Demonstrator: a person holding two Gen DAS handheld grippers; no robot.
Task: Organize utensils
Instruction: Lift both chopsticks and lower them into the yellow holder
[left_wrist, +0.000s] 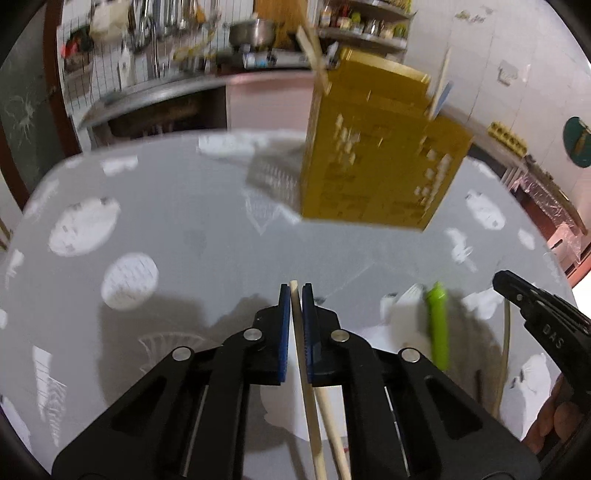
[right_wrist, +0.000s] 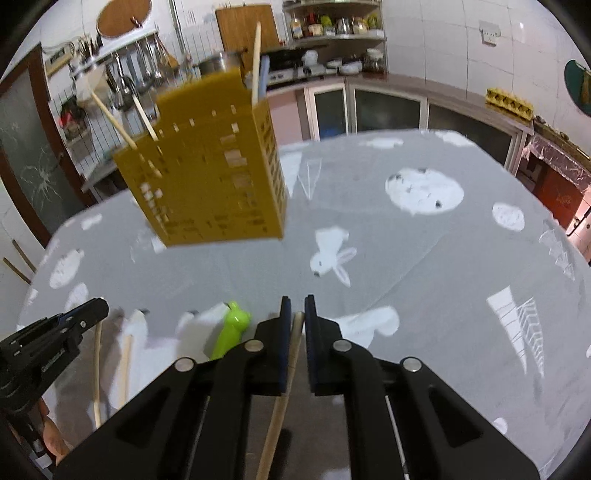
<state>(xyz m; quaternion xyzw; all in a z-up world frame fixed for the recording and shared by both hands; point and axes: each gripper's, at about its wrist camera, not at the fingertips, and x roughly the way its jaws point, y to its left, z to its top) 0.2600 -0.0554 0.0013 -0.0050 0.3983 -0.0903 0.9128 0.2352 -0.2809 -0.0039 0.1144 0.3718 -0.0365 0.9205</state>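
The left tongs (left_wrist: 296, 291) are clenching a pale wooden chopstick (left_wrist: 304, 384) between their blue pads, and the right tongs (right_wrist: 297, 306) are likewise gripping another wooden chopstick (right_wrist: 280, 402). Both are hovering over the table (right_wrist: 424, 266) with its grey, white-patterned cloth. The yellow perforated utensil holder (right_wrist: 214, 177), blurred, is standing farther back with several sticks poking out, while a green-handled utensil (right_wrist: 232, 334) is lying between the two tongs.
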